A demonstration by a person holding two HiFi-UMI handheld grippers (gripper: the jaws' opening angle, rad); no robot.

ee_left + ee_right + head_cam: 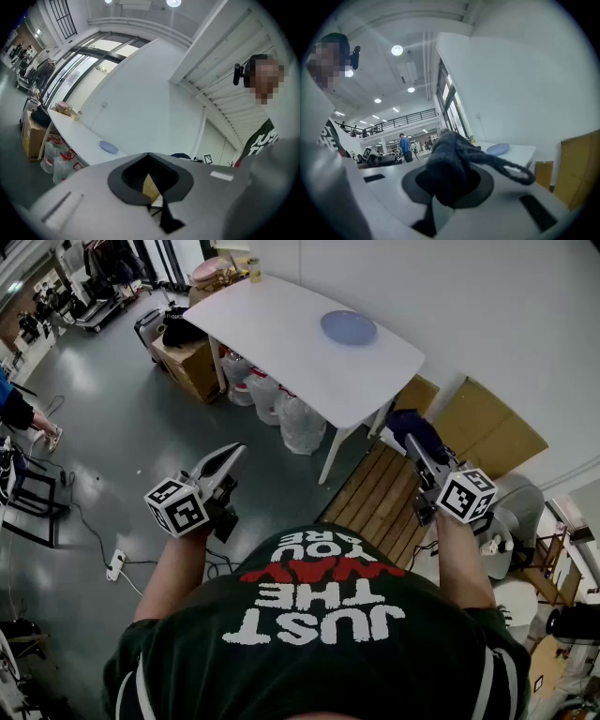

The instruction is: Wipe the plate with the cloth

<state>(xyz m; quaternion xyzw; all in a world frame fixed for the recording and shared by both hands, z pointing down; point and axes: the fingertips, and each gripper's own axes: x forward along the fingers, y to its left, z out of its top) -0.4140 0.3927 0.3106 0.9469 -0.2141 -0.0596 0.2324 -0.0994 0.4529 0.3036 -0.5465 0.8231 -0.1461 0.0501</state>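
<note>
Bags of clear plastic (281,413) crowd under the long white table (281,324), and a brown cardboard box (192,367) stands beside it. On the table sits the round blue plate (348,327), well apart from both claws. The left gripper (228,457) is closed with nothing in it. The right gripper (413,442) is clamped on the dark blue cloth (418,429).

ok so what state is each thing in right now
plate: flat on the table, bare, nothing touching it
cloth: bunched up, held in the right tongs, a loop hanging loose
right tongs: shut on the cloth, level, short of the table
left tongs: shut, empty, level
</note>
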